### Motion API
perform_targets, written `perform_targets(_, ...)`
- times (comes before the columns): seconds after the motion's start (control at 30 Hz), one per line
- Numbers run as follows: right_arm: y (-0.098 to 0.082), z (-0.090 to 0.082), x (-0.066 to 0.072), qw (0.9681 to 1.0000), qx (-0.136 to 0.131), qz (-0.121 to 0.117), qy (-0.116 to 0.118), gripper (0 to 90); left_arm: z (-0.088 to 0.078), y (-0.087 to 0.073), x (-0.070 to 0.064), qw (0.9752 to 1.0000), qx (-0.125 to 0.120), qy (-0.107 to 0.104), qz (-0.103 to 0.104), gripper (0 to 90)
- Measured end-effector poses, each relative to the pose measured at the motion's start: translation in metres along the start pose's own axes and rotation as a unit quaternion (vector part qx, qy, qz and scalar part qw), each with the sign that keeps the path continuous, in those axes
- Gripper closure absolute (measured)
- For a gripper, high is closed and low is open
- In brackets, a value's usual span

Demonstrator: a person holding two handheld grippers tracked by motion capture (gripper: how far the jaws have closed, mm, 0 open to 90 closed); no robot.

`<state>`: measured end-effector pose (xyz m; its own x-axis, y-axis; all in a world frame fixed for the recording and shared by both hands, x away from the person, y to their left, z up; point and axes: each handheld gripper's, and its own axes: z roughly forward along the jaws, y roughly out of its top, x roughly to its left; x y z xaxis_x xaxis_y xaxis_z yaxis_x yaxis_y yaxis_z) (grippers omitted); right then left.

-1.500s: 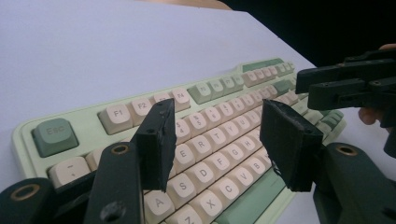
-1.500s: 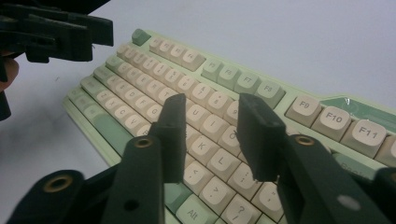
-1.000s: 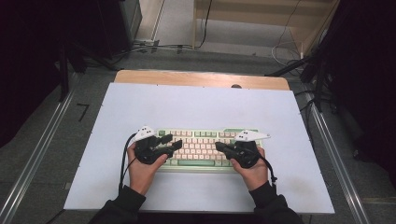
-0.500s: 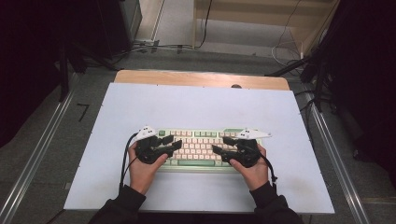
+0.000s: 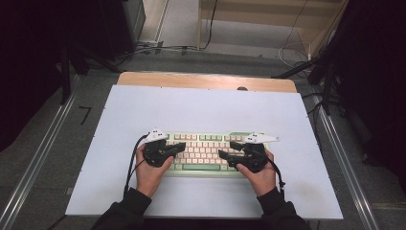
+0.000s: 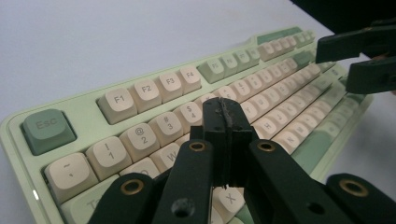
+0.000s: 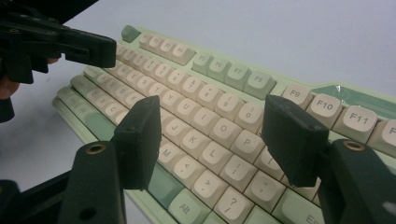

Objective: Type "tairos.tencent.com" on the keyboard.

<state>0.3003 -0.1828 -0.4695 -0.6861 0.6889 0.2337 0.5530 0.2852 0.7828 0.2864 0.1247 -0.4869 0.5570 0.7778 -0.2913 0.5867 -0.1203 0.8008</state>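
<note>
A pale green keyboard (image 5: 203,149) with cream keys lies near the front of the white tabletop (image 5: 201,105). My left gripper (image 5: 180,147) hovers over the keyboard's left end. Its jaws have just been closing and now stand shut with nothing between them, above the number and letter rows (image 6: 223,116). My right gripper (image 5: 225,156) hovers over the right half. Its jaws have just been opening and stand open and empty above the letter keys (image 7: 212,133). The two grippers point toward each other; the right gripper (image 6: 359,58) and the left gripper (image 7: 100,49) each show in the other's view.
The wooden back edge of the table (image 5: 206,80) lies beyond the white top. Metal rails (image 5: 43,148) run along both sides on the grey floor. Dark equipment and cables (image 5: 158,48) stand behind the table.
The left gripper's jaws have come together over the keyboard. The right gripper's jaws have spread apart. Both hands stay where they were.
</note>
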Motion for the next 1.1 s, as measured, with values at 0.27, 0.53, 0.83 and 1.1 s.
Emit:
perform_targets(0.27, -0.002, -0.003, -0.002, 1.0000, -0.002, 0.003, -0.002, 36.6, 0.009, 0.000, 0.004, 0.9998, 0.018, 0.008, 0.001, 90.0)
perform_targets(0.53, -0.003, -0.004, -0.003, 1.0000, -0.003, 0.005, -0.004, 36.7, 0.015, -0.001, 0.005, 0.9992, 0.038, 0.003, -0.009, 90.0)
perform_targets(0.83, -0.003, -0.005, -0.003, 1.0000, -0.005, 0.006, -0.004, 36.7, 0.002, 0.004, 0.003, 0.9994, -0.009, -0.023, -0.024, 69.1)
perform_targets(1.1, -0.002, -0.006, -0.002, 0.9999, -0.008, 0.001, -0.007, 42.8, -0.011, 0.006, 0.007, 0.9979, -0.050, 0.004, -0.041, 48.7)
